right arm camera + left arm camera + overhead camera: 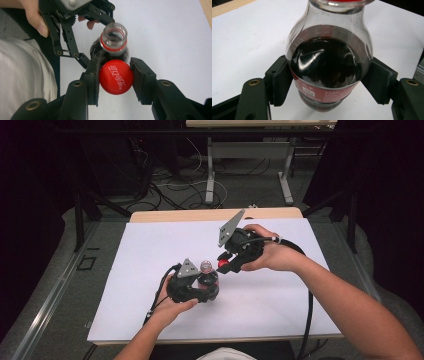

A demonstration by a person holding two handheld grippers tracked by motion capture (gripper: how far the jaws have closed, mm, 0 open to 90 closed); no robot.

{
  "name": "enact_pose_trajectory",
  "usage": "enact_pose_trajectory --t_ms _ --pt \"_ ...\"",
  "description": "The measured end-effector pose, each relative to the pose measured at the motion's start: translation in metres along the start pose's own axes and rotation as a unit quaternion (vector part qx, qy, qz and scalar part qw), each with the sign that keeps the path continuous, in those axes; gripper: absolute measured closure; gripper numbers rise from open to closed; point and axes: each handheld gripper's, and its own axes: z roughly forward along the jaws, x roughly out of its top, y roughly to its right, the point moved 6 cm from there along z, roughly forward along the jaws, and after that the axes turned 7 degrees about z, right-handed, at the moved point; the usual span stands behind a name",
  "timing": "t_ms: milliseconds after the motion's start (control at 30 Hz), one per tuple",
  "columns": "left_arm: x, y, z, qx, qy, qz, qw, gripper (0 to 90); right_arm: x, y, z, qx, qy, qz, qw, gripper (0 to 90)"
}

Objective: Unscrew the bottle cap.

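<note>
Right up close in the right gripper view we have the round red plastic screw cap with white lettering (116,77), pinched flat between the two black jaws of the right gripper (115,78), clenched on its ribbed rim from both sides. Just beyond it stands the small clear plastic bottle of dark cola with a red label (113,43), mouth open, red collar ring showing, so the cap is off and held just beside and above the neck. In the high view the bottle (207,281) stands upright on the white sheet covering the table (150,250), near the front, and the left gripper (200,292) wraps its lower body. The left gripper view confirms it: both ribbed pads (280,85) press on the belly at the label, jaws clamped on the bottle. We judge this bottle moderately heavy for its size, being mostly full, and its thin wall will give under a hard squeeze; with the mouth open, too much pressure could push liquid up and out. The smooth rounded shoulder looks slippery, so the labelled waist, where the pads sit now, is the sound place to hold. The cap is light, stiff and small; we think the rim grip is right, but it could pop out if tilted.
</note>
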Motion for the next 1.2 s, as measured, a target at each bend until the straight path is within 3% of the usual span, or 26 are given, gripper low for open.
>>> enact_pose_trajectory --t_ms 167,333,400,600,767,933,1000,1167,1200 --pt "0.000 -0.006 -0.004 0.005 -0.001 -0.003 1.0000 30.2 -0.011 0.004 0.003 -0.027 0.002 0.043 0.9987 60.8" --pt "0.000 -0.010 -0.006 0.013 -0.001 -0.008 0.9999 30.1 -0.029 0.008 0.008 -0.049 -0.006 0.100 0.9937 60.8" --pt "0.000 -0.011 -0.005 0.016 -0.001 -0.013 0.9998 30.2 -0.037 0.011 0.011 -0.055 -0.003 0.109 0.9926 60.8" --pt "-0.001 -0.016 -0.003 0.021 -0.009 -0.015 0.9996 30.2 -0.061 0.014 0.026 -0.080 0.024 0.158 0.9838 60.8" --pt "0.003 -0.023 0.000 0.026 -0.007 -0.022 0.9994 30.2 -0.082 0.013 0.042 -0.094 0.027 0.194 0.9761 60.9" --pt "0.015 -0.032 0.006 0.036 -0.002 -0.026 0.9990 30.2 -0.098 0.017 0.056 -0.115 0.036 0.205 0.9714 60.9" --pt "0.020 -0.035 0.011 0.035 0.002 -0.029 0.9990 30.2 -0.103 0.016 0.061 -0.114 0.036 0.220 0.9681 60.9" --pt "0.033 -0.045 0.028 0.036 -0.001 -0.040 0.9986 30.2 -0.116 0.017 0.072 -0.113 0.034 0.229 0.9662 60.9" --pt "0.035 -0.047 0.031 0.036 0.001 -0.041 0.9985 30.2 -0.118 0.017 0.073 -0.118 0.037 0.235 0.9642 60.9"
